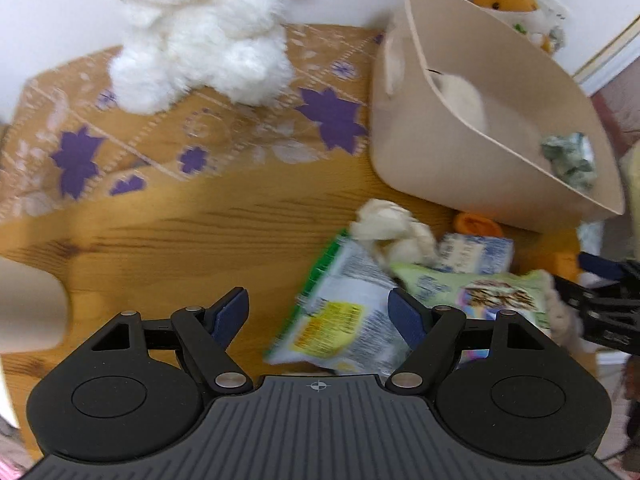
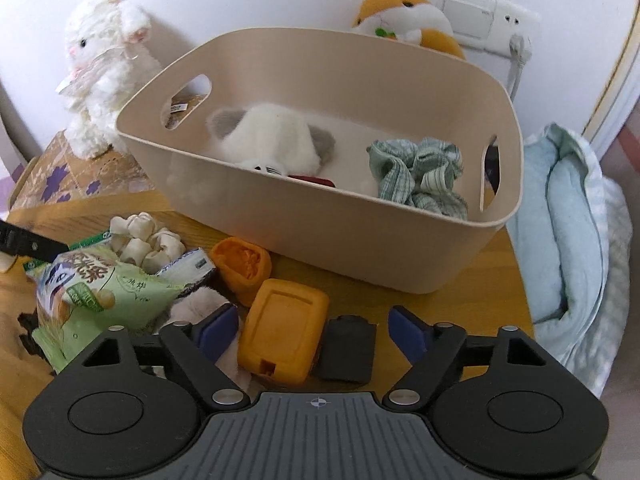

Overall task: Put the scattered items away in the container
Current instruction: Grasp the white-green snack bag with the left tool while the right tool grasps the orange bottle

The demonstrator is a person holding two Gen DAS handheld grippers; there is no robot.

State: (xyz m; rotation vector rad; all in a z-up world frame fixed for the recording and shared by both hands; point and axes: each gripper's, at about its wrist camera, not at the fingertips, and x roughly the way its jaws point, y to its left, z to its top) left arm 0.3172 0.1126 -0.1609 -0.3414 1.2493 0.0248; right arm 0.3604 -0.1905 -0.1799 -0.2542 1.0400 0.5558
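Observation:
The beige tub (image 2: pixel 320 232) stands at the back of a wooden table and holds a white plush (image 2: pixel 276 136) and a green checked cloth (image 2: pixel 420 176). My right gripper (image 2: pixel 312 326) is open, its jaws either side of an orange rubber case (image 2: pixel 284 332) and a small black object (image 2: pixel 346 354), pads clear of both. My left gripper (image 1: pixel 318 312) is open, low over a green and white snack bag (image 1: pixel 340 308) that lies between its fingers. Nearby lie white knotted chews (image 1: pixel 388 232), a pale green bag (image 1: pixel 480 292), a blue and white packet (image 1: pixel 476 252) and an orange roll (image 2: pixel 242 264).
A white plush lamb (image 2: pixel 100 72) sits on a patterned brown box (image 1: pixel 160 136) at the back left. An orange plush (image 2: pixel 404 16) leans behind the tub by a wall socket (image 2: pixel 480 20). Light blue bedding (image 2: pixel 572 220) lies past the table's right edge.

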